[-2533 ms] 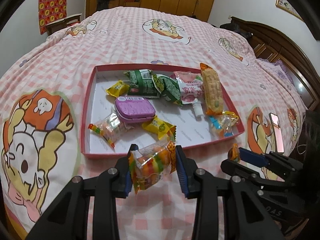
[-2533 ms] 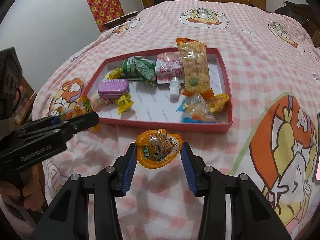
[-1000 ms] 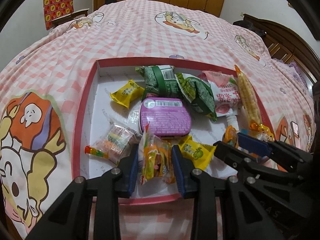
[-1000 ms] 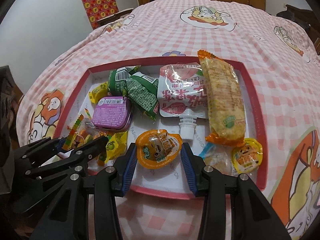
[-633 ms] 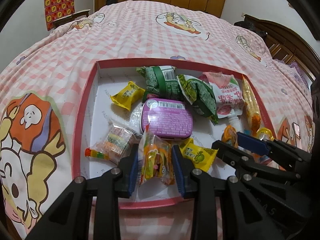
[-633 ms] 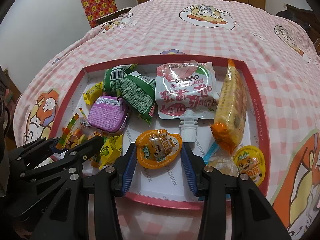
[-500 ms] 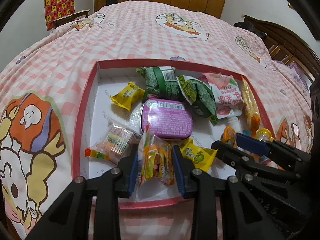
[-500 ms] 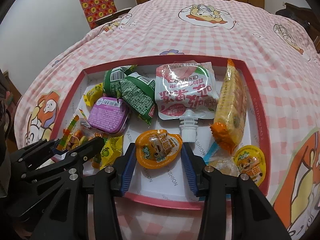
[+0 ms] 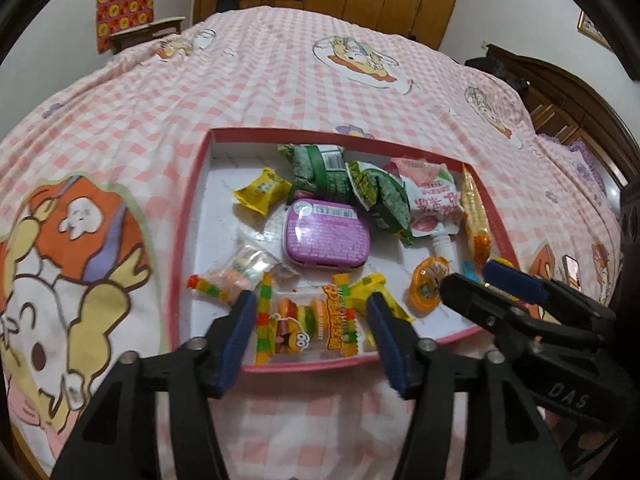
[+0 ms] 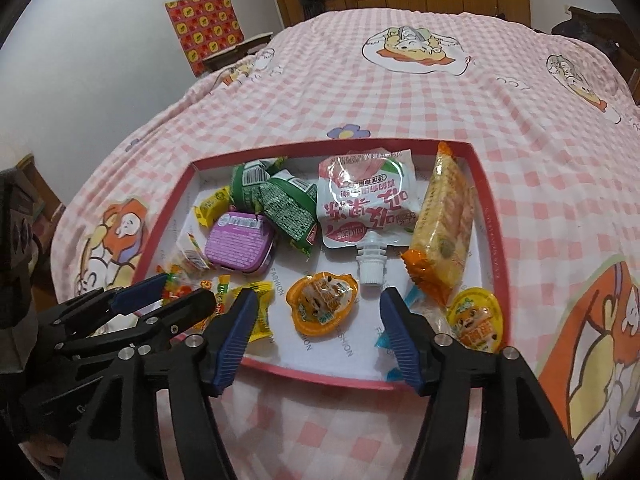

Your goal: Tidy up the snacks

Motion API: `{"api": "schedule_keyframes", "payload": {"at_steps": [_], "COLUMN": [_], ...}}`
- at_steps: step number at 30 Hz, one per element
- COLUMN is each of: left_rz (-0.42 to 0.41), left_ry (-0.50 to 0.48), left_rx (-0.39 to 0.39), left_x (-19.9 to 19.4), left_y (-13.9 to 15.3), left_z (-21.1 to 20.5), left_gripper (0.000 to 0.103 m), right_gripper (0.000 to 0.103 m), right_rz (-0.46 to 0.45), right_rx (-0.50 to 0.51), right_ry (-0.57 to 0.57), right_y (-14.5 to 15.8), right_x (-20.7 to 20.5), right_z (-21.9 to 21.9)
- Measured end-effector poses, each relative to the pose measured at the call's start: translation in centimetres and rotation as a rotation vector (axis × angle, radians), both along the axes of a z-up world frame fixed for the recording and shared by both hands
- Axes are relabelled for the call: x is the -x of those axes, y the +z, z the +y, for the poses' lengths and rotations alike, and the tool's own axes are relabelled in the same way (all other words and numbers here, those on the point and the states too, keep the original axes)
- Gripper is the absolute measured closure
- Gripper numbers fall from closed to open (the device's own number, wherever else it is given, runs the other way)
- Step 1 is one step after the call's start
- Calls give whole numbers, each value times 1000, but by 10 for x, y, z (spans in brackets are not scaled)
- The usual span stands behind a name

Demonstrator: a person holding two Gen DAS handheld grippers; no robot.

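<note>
A red-rimmed tray (image 9: 192, 216) with a white floor lies on the bed and holds several snacks. My left gripper (image 9: 310, 306) hangs over its near edge, jaws opening. The gummy burger packet (image 9: 304, 328) lies flat on the tray floor between the blue pads, and neither pad touches it. My right gripper (image 10: 319, 300) is also opening over the near edge. The orange jelly cup (image 10: 322, 306) rests on the tray floor between its fingers, free of them. Each gripper shows in the other's view: the right gripper (image 9: 474, 278) and the left gripper (image 10: 184, 290).
Also in the tray are a purple tin (image 9: 326, 236), green packets (image 9: 320, 172), a pink spout pouch (image 10: 368, 204), a long orange cracker pack (image 10: 444, 236), yellow candies (image 9: 262, 190) and a second jelly cup (image 10: 478, 322). Pink checked bedcover (image 9: 280, 92) surrounds it; a dark headboard (image 9: 568, 96) stands right.
Both grippers have opened. The gummy packet and the orange jelly cup have left the pads and now lie on the tray floor. Both grippers have drawn back a little.
</note>
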State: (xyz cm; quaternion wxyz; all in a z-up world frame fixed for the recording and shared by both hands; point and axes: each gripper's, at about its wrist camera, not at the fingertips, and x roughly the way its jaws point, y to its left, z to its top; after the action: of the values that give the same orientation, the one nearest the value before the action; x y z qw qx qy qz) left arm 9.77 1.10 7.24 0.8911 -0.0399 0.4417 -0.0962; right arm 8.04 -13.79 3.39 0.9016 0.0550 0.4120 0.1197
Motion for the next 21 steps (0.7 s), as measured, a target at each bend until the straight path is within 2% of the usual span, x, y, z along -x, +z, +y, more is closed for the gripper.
{"api": "schedule_keyframes", "payload": {"at_steps": [3, 6, 9, 12, 21], "left_rz": [-30, -32, -26, -37, -24], "left_ry": [25, 36, 37, 45, 48], "left_rx": [-27, -23, -20, -52, -87], "left_x": [11, 18, 24, 33, 47], "left_y": [5, 8, 8, 8, -8], "left_z": [2, 4, 5, 3, -5], "left_gripper": [20, 12, 9, 7, 6], "right_gripper": [34, 30, 23, 18, 18], "right_rz": [-10, -25, -38, -42, -32], "right_rx": [-4, -5, -9, -6, 14], "right_ry": [-3, 5, 8, 9, -19], "right_y": [4, 8, 9, 9, -5], "right_x": [10, 20, 31, 41, 65], "right_z": [-2, -4, -8, -10, -20]}}
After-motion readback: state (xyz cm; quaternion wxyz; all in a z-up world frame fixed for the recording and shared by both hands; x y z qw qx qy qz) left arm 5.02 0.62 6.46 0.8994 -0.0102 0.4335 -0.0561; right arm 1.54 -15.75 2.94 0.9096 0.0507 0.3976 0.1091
